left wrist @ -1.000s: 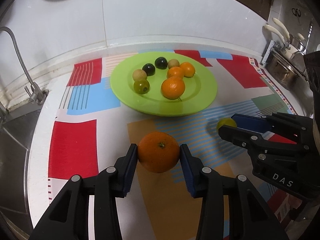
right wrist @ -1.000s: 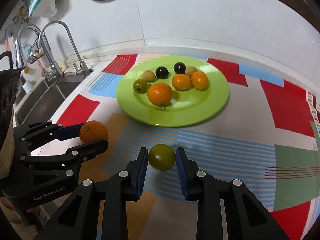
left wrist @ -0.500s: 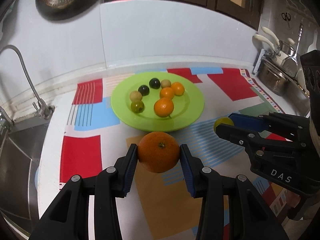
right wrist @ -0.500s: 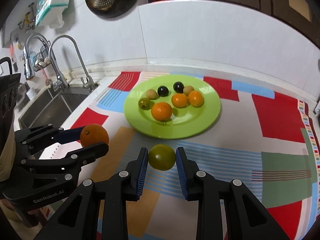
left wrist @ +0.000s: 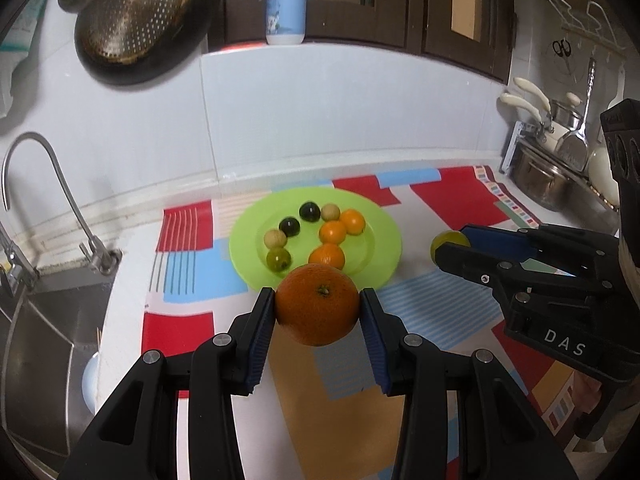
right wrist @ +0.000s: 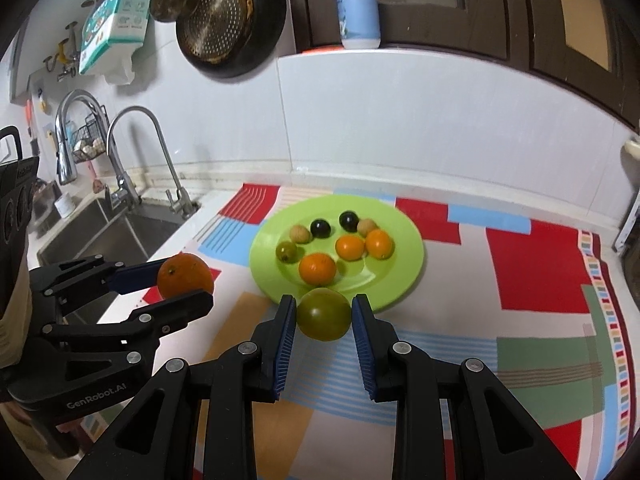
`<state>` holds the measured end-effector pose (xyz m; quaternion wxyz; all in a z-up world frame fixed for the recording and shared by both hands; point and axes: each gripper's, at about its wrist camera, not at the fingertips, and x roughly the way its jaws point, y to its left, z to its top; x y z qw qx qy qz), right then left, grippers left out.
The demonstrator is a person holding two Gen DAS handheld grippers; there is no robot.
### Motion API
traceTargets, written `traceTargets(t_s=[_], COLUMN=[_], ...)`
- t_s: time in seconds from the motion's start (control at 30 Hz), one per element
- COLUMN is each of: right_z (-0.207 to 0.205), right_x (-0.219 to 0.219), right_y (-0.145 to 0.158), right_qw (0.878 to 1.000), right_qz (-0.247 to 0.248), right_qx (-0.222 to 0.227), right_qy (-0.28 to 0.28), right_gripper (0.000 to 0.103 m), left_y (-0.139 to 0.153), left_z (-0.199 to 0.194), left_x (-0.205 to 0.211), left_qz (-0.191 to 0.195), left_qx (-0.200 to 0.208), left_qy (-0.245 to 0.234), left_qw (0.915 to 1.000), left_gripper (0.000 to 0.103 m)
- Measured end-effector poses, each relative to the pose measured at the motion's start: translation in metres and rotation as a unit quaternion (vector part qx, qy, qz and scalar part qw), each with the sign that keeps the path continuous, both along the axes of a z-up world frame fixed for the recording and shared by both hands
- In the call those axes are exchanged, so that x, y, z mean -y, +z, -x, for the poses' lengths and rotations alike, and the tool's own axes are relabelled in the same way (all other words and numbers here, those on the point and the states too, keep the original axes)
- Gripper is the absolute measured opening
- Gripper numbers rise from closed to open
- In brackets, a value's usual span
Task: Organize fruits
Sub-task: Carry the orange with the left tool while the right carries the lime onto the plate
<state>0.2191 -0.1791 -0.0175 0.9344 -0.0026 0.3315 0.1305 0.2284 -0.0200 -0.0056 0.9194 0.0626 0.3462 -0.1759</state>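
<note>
Both grippers have risen off the cloth [right wrist: 532, 264]; our left gripper [left wrist: 318, 312] pinches the orange [left wrist: 318, 309], our right gripper [right wrist: 324, 314] the green fruit [right wrist: 324, 313]; next, we judge, the plate [right wrist: 404, 240].

A lime-green plate [right wrist: 404, 276] is seen on a cloth [right wrist: 532, 280] patterned in red, blue, green and tan blocks with stripes, while black grippers with blue pads [left wrist: 262, 332] are closed on an orange [left wrist: 317, 309] and a green fruit [right wrist: 324, 313].
</note>
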Motion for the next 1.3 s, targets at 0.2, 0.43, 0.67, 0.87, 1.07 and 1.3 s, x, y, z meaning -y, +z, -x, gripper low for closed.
traceTargets(t_s=[0.2, 0.43, 0.67, 0.87, 1.07, 1.3], right_z=[-0.006, -0.018, -0.031, -0.047, -0.066, -0.084], right_x=[0.003, 0.003, 0.002, 0.003, 0.005, 0.007], right_y=[0.012, 0.021, 0.024, 0.02, 0.009, -0.003], right_qw=[1.0, 0.999, 0.999, 0.999, 1.0, 1.0], right_qz=[-0.001, 0.0, 0.0, -0.002, -0.001, -0.004], right_qx=[0.022, 0.038, 0.045, 0.04, 0.025, 0.01], right_qy=[-0.005, -0.005, -0.003, -0.002, -0.004, -0.006], right_gripper=[0.03, 0.03, 0.03, 0.03, 0.03, 0.03], left_y=[0.01, 0.017, 0.018, 0.016, 0.008, -0.007], left_z=[-0.008, -0.021, -0.041, -0.057, -0.079, -0.101], left_x=[0.002, 0.004, 0.006, 0.008, 0.014, 0.018], left_qz=[0.002, 0.002, 0.005, 0.002, -0.001, -0.006], left_qx=[0.016, 0.029, 0.029, 0.026, 0.021, 0.005], left_qy=[0.001, 0.004, 0.005, 0.004, 0.003, 0.001], left_qw=[0.9999, 0.9996, 0.9996, 0.9997, 0.9998, 1.0], left_gripper=[0.042, 0.042, 0.042, 0.042, 0.042, 0.042])
